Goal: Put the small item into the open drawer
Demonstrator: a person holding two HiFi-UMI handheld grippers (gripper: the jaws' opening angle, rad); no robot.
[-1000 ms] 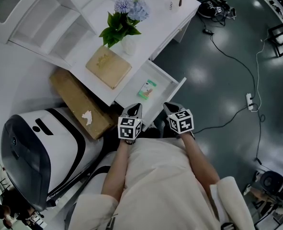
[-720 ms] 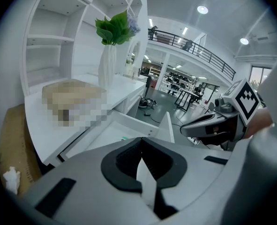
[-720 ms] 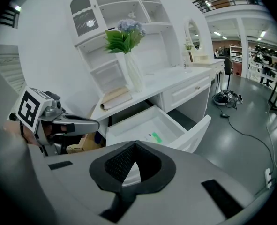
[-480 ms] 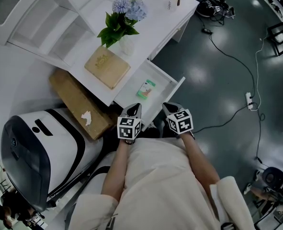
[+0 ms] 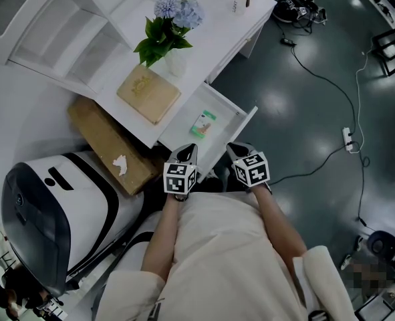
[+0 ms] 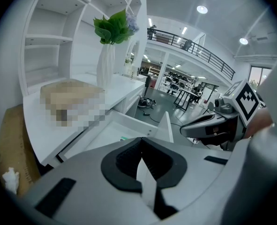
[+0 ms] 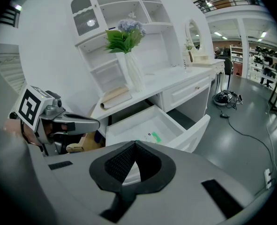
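Small item, label illegible, in drawer; left gripper, right gripper jaws closed, empty.

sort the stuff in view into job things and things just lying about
Job: small green item, already in the open drawer; left gripper and right gripper, both shut and empty.
Lying about: flower vase, tan board, cardboard box, power strip.

White bench and drawer; green-and-white item; blue flowers, green leaves; tan board; dark grey floor.
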